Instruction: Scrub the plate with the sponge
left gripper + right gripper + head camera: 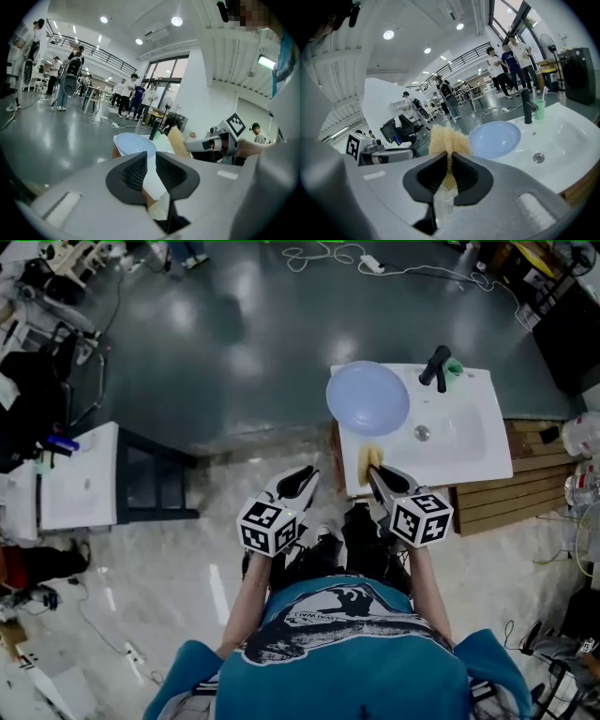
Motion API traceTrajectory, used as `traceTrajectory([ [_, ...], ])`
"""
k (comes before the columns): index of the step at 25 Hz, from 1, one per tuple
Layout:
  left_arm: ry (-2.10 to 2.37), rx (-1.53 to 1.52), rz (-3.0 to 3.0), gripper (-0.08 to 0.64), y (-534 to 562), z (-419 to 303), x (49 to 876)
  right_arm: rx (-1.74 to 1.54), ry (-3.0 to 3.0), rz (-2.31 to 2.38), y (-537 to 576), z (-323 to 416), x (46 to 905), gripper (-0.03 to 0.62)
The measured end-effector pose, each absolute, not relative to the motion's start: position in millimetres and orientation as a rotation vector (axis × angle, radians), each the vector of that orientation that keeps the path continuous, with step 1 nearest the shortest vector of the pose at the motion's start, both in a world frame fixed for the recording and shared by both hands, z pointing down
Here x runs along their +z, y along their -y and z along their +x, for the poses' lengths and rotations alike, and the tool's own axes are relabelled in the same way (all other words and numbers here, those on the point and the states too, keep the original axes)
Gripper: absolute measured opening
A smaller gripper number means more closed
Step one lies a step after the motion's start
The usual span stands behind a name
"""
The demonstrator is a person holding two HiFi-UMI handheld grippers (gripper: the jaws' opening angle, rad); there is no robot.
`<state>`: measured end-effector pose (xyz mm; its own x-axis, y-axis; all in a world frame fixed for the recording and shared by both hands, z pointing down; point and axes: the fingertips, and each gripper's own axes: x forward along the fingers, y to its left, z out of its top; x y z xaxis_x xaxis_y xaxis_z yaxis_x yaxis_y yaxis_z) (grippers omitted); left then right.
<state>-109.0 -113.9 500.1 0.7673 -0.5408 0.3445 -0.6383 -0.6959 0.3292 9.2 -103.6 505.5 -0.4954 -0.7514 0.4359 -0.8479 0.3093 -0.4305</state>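
On the white sink (469, 451): round pale-blue plate (367, 397), straight ahead of both grippers.
Right gripper (378, 474): pinching fluffy yellow sponge (368, 457), nearer the plate.
Left gripper (305, 478): slightly spread, empty.

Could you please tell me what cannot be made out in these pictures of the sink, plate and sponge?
Left gripper view: the near part of the plate is hidden behind the left gripper, whose jaws stand apart and empty.
Right gripper view: the lower part of the sponge is hidden between the jaws of the right gripper, shut on it.
Head view: the green cup is too small to show what it holds.
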Motion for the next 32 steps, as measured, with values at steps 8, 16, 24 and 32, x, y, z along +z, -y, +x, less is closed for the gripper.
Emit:
traceTrajectory([
  [8, 0.853, 0.265, 2.535, 0.044, 85.5, -103.7, 498.3, 0.955, 2.387, 1.519, 67.7, 10.5, 505.9, 0.031],
  [16, 0.891, 0.234, 2.553, 0.008, 75.2, -95.7, 483.0, 0.914, 2.392, 1.498, 60.5, 17.3, 500.4, 0.029],
  [24, 0.922, 0.232, 2.554, 0.008, 52.1, -78.1, 466.3, 0.9, 2.427, 1.45, 38.0, 28.5, 495.9, 0.028],
  [32, 0.915, 0.252, 2.566, 0.009, 25.9, -50.8, 461.6, 0.909, 2.479, 1.416, 20.8, 45.0, 489.7, 0.028],
])
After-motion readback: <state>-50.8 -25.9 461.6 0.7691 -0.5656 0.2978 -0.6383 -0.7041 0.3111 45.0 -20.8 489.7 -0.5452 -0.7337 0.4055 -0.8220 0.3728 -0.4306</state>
